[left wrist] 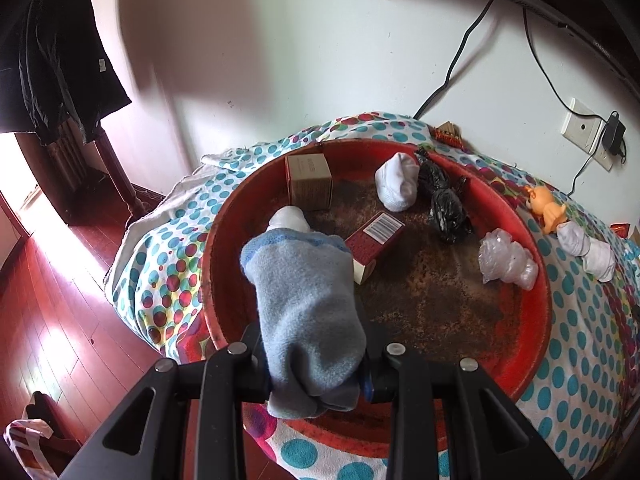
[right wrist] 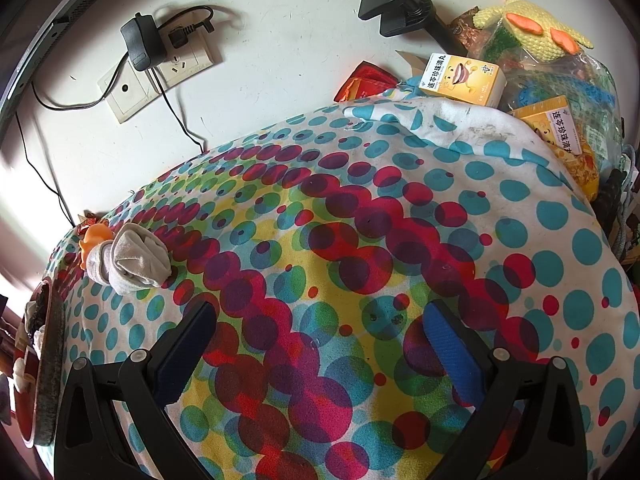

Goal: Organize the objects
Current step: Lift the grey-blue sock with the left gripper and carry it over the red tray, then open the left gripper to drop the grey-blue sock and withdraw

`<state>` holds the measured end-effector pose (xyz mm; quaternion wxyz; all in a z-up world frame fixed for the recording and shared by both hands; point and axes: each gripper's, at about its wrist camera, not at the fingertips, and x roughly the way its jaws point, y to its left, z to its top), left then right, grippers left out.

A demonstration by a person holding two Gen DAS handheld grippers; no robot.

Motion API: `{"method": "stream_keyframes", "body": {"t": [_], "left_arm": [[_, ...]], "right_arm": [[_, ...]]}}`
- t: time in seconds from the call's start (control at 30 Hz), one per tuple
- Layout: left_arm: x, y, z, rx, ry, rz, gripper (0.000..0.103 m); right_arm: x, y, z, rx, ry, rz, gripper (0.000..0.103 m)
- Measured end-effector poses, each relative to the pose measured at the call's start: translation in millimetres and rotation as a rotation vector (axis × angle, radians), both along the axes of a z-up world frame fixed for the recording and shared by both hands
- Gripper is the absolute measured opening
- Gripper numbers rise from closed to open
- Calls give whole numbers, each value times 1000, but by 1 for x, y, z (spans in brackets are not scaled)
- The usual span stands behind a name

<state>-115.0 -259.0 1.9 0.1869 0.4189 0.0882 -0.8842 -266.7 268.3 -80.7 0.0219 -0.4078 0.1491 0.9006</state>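
My left gripper (left wrist: 316, 376) is shut on a rolled light-blue sock (left wrist: 308, 304), which hangs over the near left side of a round red tray (left wrist: 536, 280). In the tray lie a brown carton (left wrist: 309, 182), a dark red box with a barcode (left wrist: 374, 242), a white sock ball (left wrist: 397, 182), another white sock (left wrist: 289, 218) partly behind the blue one, a black plastic bag (left wrist: 444, 200) and a crumpled clear bag (left wrist: 507, 258). My right gripper (right wrist: 316, 344) stands open over the dotted cloth (right wrist: 360, 240) with nothing between its fingers. A grey-white sock roll (right wrist: 132, 264) lies at the left, beside an orange toy (right wrist: 94, 240).
The tray sits on a bed or table covered by the dotted cloth (left wrist: 580, 320), against a white wall with sockets (right wrist: 160, 68) and cables. Medicine boxes (right wrist: 464, 78), a knitted yellow toy (right wrist: 536, 32) and bags pile up at the right back. Red wooden floor (left wrist: 52, 300) lies to the left.
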Motion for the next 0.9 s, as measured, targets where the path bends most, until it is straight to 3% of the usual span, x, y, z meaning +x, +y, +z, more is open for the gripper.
{"method": "stream_keyframes", "body": {"t": [0.8,0.87,0.9], "left_arm": [[-19,-11,-31,36,-56,21,31],[-20,-15,-35,75,-58,25,34],[-20,-17,-37,102,-53,25,43]], "right_arm": [[0,0,-1,5,-2,2,103],[-1,-1,-1,8,-4,2,103],[-1,-1,-1,6,-3,2,103]]}}
